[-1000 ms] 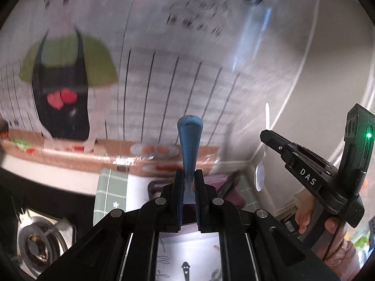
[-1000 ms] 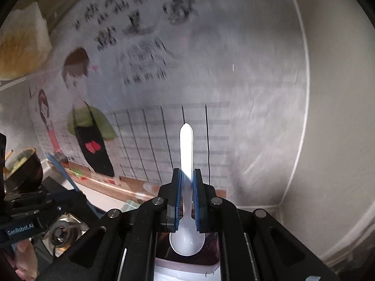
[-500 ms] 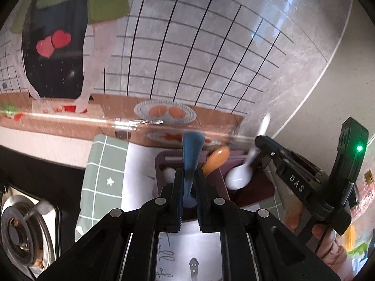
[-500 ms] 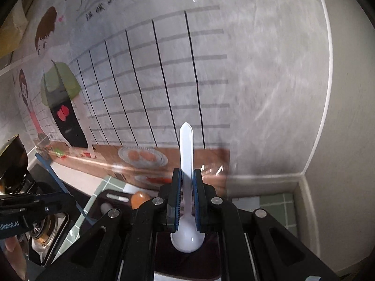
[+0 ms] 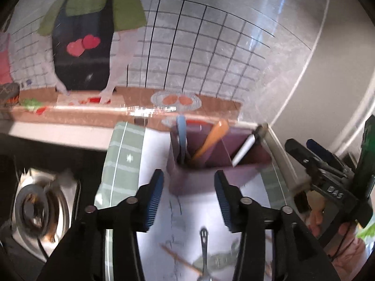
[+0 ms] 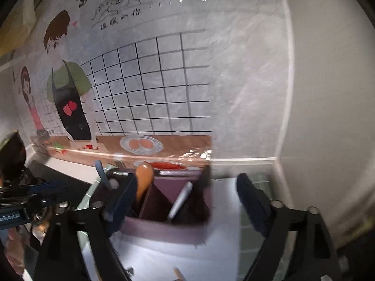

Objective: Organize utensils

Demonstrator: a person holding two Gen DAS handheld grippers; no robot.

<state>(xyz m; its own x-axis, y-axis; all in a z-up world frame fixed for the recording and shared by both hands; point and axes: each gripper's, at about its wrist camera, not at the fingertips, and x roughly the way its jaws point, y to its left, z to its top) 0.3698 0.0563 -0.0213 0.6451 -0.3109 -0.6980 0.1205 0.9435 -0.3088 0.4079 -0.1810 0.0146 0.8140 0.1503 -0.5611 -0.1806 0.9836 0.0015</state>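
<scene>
Both drops look done: we see the left gripper (image 5: 188, 194) and right gripper (image 6: 185, 199) with jaws just spread, nothing between; blue spoon (image 5: 181, 138) and white spoon (image 6: 180, 199) lean handle-up in the purple holder (image 5: 211, 175)

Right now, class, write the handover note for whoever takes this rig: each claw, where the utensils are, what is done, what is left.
Left claw: open, empty, jaws just opened.
Right claw: open wide, empty, jaws just opened.
Purple holder stands on the white mat.
Blue utensil and orange spoon stand in its left compartment; white spoon leans in the right one.
Done: blue utensil and white spoon dropped in.
Left: cannot tell from these views whether loose utensils remain; check the counter.
</scene>
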